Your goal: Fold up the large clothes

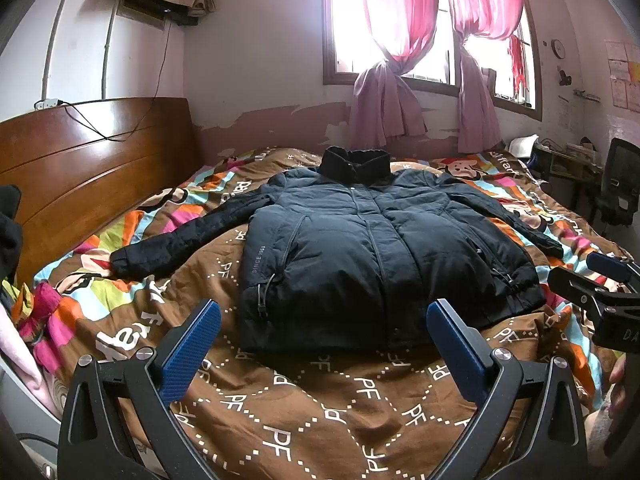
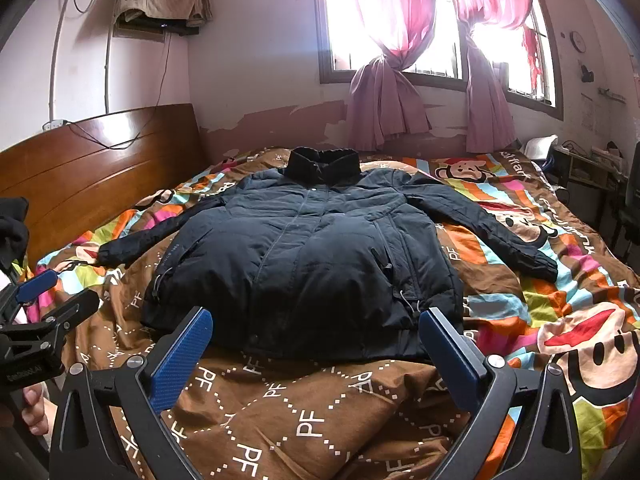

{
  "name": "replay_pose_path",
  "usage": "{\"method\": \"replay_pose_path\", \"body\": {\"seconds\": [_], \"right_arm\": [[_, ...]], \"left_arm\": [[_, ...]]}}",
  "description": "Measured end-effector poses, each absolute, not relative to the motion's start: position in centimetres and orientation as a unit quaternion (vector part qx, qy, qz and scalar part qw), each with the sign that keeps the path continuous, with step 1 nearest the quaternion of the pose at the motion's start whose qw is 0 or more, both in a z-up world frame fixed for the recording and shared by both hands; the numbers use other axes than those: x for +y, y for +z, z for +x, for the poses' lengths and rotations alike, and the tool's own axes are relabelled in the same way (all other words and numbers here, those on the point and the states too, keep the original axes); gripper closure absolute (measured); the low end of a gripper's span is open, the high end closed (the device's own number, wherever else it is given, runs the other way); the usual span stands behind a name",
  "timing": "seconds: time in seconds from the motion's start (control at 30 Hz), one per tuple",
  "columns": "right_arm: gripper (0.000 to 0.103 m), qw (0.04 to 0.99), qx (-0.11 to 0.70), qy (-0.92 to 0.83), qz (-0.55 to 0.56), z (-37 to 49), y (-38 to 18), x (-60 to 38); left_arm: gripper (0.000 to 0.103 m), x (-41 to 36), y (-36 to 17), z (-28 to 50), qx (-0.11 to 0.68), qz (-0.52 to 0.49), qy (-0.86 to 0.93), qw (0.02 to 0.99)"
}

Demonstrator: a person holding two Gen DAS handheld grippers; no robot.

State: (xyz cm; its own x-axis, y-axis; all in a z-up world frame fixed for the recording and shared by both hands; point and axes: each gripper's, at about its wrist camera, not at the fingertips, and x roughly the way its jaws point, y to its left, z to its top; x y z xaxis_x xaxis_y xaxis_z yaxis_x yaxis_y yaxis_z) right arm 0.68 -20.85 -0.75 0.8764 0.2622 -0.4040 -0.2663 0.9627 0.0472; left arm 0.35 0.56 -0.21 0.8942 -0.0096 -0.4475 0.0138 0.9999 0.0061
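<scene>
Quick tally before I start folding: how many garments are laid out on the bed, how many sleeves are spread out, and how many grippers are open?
Dark padded jacket laid flat on the patterned quilt: 1
Sleeves spread out to the sides: 2
Open grippers, left gripper and right gripper: 2
Total: 5

A home bedroom: wooden headboard (image 1: 88,160), patterned quilt (image 1: 320,408), pink curtains (image 1: 396,52)
</scene>
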Motion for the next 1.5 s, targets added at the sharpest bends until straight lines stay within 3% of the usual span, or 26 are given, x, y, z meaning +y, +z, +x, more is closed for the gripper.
{"method": "replay_pose_path", "body": {"seconds": [1.5], "right_arm": [[0.000,0.969,0.208,0.136,-0.004,0.8,-0.9,-21.0]], "left_arm": [[0.002,0.3,-0.1,0.2,0.228,0.011,-0.004,0.974]]}}
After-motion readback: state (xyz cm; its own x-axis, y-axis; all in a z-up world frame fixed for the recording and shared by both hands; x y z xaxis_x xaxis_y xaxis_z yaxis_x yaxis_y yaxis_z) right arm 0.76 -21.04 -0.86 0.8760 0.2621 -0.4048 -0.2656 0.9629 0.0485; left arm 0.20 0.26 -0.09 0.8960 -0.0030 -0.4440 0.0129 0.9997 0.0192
